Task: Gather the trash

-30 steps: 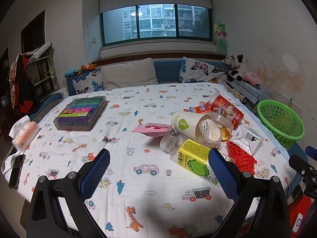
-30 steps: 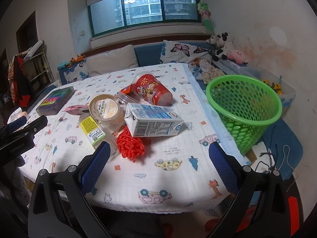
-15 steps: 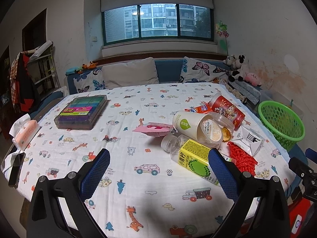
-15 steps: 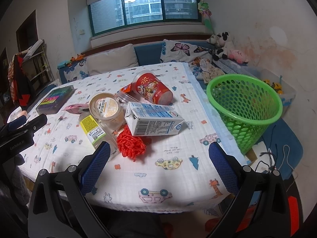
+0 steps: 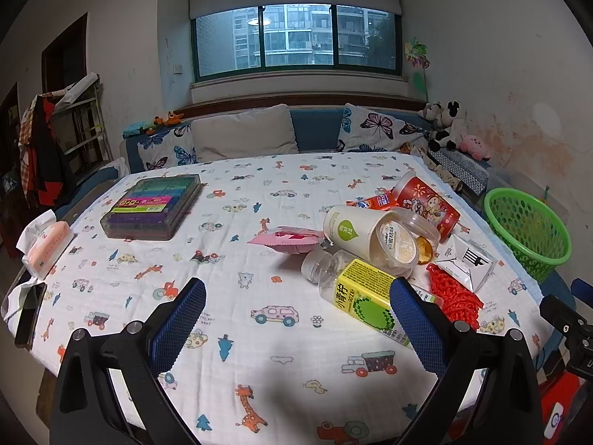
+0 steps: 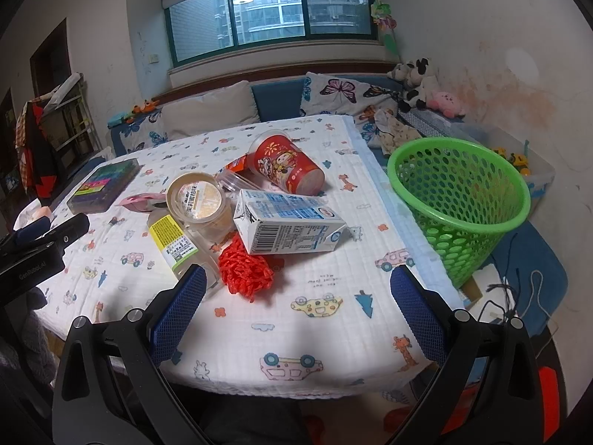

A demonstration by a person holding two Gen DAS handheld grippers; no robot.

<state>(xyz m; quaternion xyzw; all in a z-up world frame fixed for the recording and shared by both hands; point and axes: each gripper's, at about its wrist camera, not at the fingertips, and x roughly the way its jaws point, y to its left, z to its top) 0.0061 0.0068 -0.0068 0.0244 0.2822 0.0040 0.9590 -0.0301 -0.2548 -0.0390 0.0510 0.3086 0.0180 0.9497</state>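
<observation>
Both grippers idle over the near edge of the surface (image 5: 259, 193), nothing held. Left gripper (image 5: 296, 319) has its fingers (image 5: 178, 324) wide apart above bare cloth; right gripper (image 6: 298, 311) is spread just as wide, empty, facing the trash pile. I see the pile bunched at the surface's right end: milk carton (image 6: 287, 228) on its side, red net (image 6: 244, 269) touching its near-left corner, clear bottle (image 6: 174, 241) with a yellow label lying left of the net, its end just beside my right gripper's left finger. A beige cup (image 6: 198, 200) lies tipped with its mouth toward the camera, resting against the bottle and carton. Red cup (image 6: 285, 167) lies on its side behind the carton, an orange wrapper (image 6: 235, 165) tucked at its left. Pink wrapper (image 5: 287, 239) sits flat just left of the beige cup. Green basket (image 6: 459, 200) stands off the right edge of the surface, tilted, mouth open toward the pile; I can't tell what it rests on. Well apart on the far left: a marker case (image 5: 153, 205), a tissue pack (image 5: 48, 246) and a phone (image 5: 29, 315) at the edge.
</observation>
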